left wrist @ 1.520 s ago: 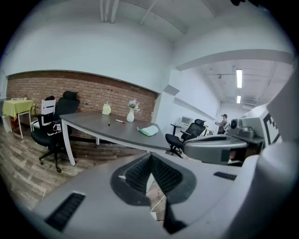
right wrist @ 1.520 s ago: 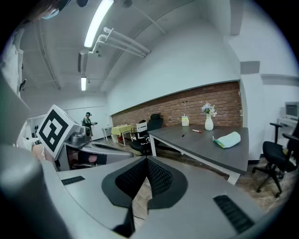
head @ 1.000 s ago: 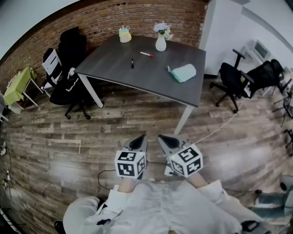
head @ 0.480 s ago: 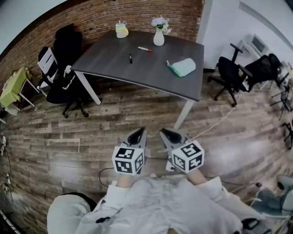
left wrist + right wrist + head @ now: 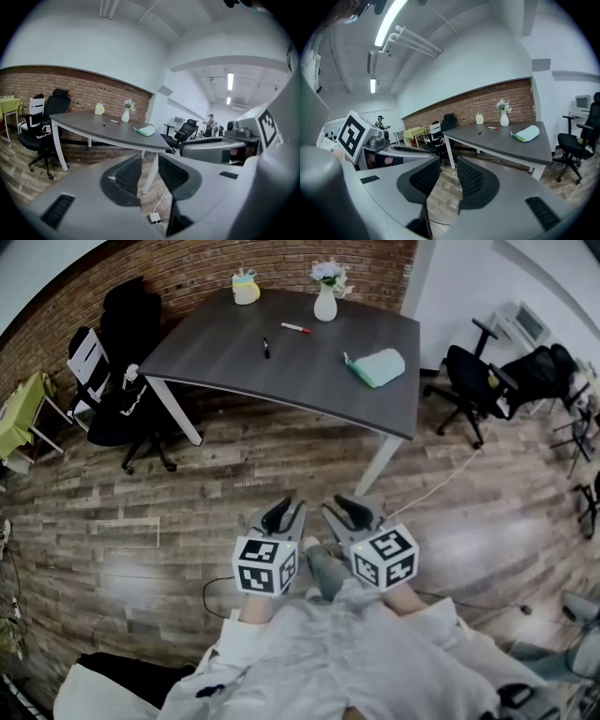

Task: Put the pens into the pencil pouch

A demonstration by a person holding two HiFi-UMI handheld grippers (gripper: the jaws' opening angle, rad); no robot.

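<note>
The person is standing on the wooden floor, well apart from the grey table, holding both grippers side by side close to the body. The left gripper is gaping, its jaws having just been opening, with nothing between them. The right gripper is likewise standing wide and empty, its jaws having just been opening too. On the far table, the black pen is lying left of the red pen. The teal pencil pouch is resting near the right edge, apart from both pens.
</note>
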